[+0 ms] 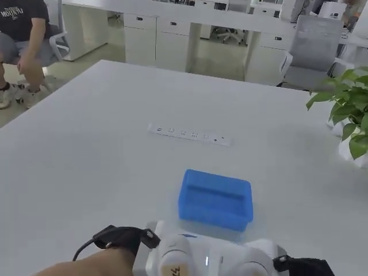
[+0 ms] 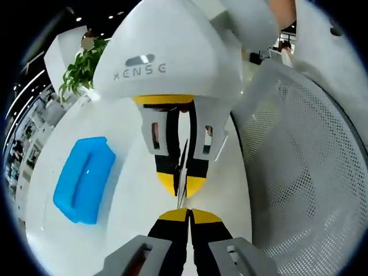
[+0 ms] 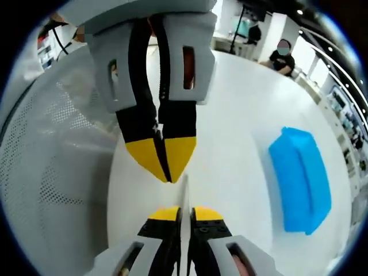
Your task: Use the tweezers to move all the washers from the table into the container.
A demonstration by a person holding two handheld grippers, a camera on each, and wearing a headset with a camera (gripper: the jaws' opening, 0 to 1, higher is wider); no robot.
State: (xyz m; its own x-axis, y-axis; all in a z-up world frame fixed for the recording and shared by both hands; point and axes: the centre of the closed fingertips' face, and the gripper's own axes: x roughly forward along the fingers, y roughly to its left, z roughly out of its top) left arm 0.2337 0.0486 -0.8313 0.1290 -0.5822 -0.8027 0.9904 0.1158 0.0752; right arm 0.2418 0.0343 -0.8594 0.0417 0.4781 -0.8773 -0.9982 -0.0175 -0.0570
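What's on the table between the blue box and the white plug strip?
Nothing. In the head view, the stretch of white table between the blue container and the power strip is bare.

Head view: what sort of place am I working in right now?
Most likely an open-plan office or lab: white drawer cabinets along the back, a grey office chair, and a power strip on the long white table.

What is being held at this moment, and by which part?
The right gripper clamps the tweezers by their body, tips pointing forward. The left gripper's shut jaws meet those tips; whether they grip is unclear.
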